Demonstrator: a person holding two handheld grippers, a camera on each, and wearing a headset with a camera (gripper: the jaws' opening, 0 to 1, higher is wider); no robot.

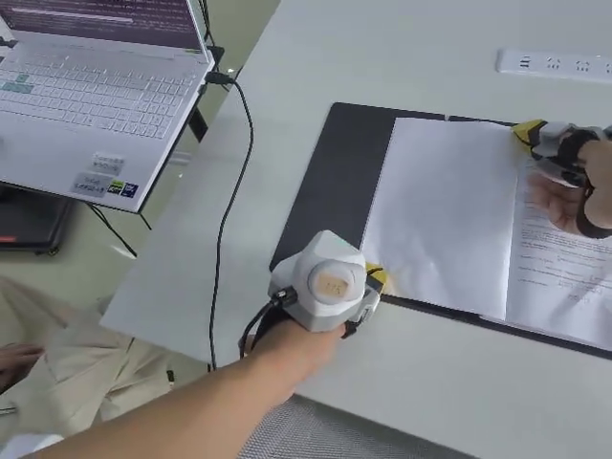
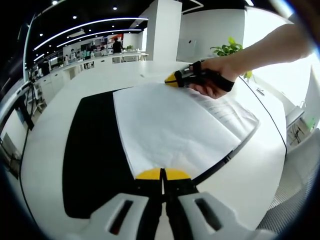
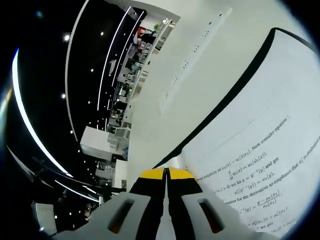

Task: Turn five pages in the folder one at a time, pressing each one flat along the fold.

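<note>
folder open flat on the white table, both grippers closed at its pages

head view: the left gripper sits at the near edge of the blank page and the right gripper at the far edge, by the printed page. the sheets look thin, light and floppy, easy to crease, and are probably best lifted at a free outer corner. left gripper view: the jaws are pressed together with nothing between them, tips seemingly resting on the blank page's near edge. right gripper view: the jaws are pressed together at the printed page's corner, beside the folder's black rim; actual contact cannot be told.
</note>
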